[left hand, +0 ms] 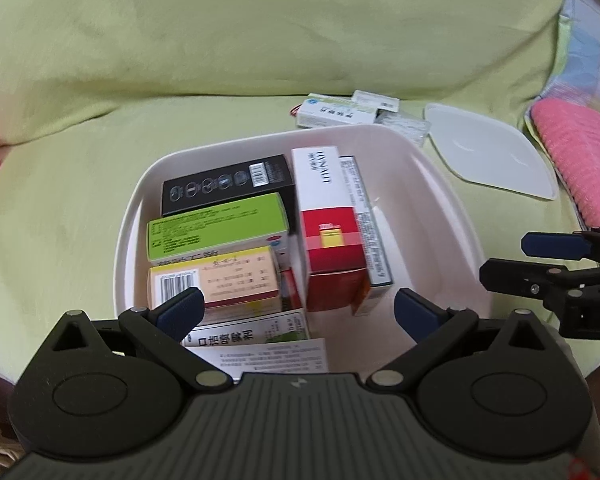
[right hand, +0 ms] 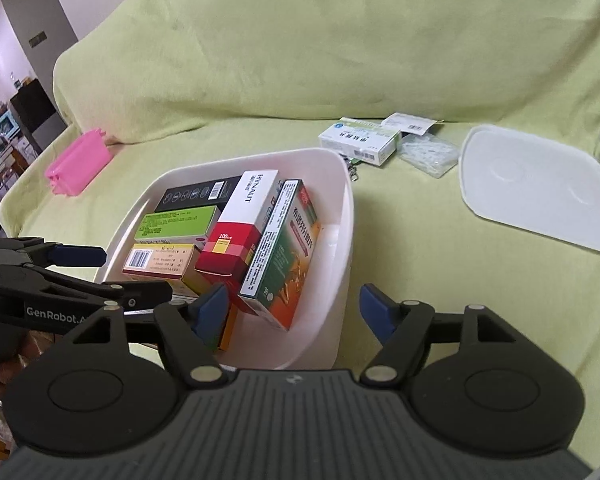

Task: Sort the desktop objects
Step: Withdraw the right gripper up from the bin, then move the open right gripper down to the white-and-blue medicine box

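**White bin of boxes on a green-covered sofa**

White plastic bin [right hand: 340, 216], open-topped, standing on the green cover [right hand: 300, 60] near the front edge of the seat. Contents, packed side by side:
- black box [left hand: 228, 184], at the far left of the bin;
- green box [left hand: 216, 226], just in front of the black one;
- yellow-and-peach box [left hand: 216, 284] with a barcode, nearer again;
- red-and-white box [left hand: 326, 216], standing on edge in the middle;
- green-and-orange box [right hand: 288, 252], leaning against the red-and-white one;
- white box [left hand: 244, 338] with black lettering and a printed leaflet [left hand: 276, 358], at the near wall.

Outside the bin, toward the back of the seat: a white-and-green box [right hand: 358, 142], a clear packet [right hand: 428, 154] just beside it, and a white lid [right hand: 536, 192] lying flat to the right. Pink object [right hand: 78, 164] near the seat's left edge.

Left gripper [left hand: 298, 312]: jaws spread, empty, above the near end of the bin. Right gripper [right hand: 294, 308]: jaws spread, empty, at the bin's near right wall.
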{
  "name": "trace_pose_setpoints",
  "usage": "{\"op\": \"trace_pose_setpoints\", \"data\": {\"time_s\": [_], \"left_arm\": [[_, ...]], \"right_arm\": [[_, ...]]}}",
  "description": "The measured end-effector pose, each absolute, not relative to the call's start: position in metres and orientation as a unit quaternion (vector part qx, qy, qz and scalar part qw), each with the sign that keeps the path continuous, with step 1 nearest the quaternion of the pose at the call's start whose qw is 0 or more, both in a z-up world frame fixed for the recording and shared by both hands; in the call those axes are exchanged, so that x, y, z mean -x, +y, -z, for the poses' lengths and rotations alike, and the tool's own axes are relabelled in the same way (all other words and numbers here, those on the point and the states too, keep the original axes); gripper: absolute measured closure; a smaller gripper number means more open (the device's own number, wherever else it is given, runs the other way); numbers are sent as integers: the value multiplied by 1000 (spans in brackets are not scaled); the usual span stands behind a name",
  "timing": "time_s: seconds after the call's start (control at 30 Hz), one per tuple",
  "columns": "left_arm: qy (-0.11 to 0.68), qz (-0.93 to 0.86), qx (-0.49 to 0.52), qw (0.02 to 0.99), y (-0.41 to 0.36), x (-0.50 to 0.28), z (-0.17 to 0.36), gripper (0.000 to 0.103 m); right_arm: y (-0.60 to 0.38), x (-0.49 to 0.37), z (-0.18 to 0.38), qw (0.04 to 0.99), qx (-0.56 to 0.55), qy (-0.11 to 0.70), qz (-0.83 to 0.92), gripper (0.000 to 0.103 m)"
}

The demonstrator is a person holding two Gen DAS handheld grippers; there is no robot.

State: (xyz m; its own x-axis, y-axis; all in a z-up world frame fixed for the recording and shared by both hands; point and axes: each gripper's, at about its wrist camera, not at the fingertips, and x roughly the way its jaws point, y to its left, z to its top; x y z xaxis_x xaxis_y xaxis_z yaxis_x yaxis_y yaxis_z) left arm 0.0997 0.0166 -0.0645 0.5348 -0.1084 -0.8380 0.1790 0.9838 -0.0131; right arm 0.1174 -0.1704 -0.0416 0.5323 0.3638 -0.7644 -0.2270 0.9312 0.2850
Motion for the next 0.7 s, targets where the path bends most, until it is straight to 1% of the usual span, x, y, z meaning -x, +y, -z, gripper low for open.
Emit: {"op": "trace_pose_setpoints", "data": {"time_s": [0.27,0.43,0.7], "left_arm": [[466,89,-52,879,3,-88,54,2],[467,97,-58,877,-5,-87,55,2],[472,102,-58,874,-8,-95,61,2]], "right_arm": [[-179,-102,33,885,-72,435,-151,21],[-183,-100,33,889,-61,431,-140,13],[-184,-119,38,889,-37,445,-103,10]]}}
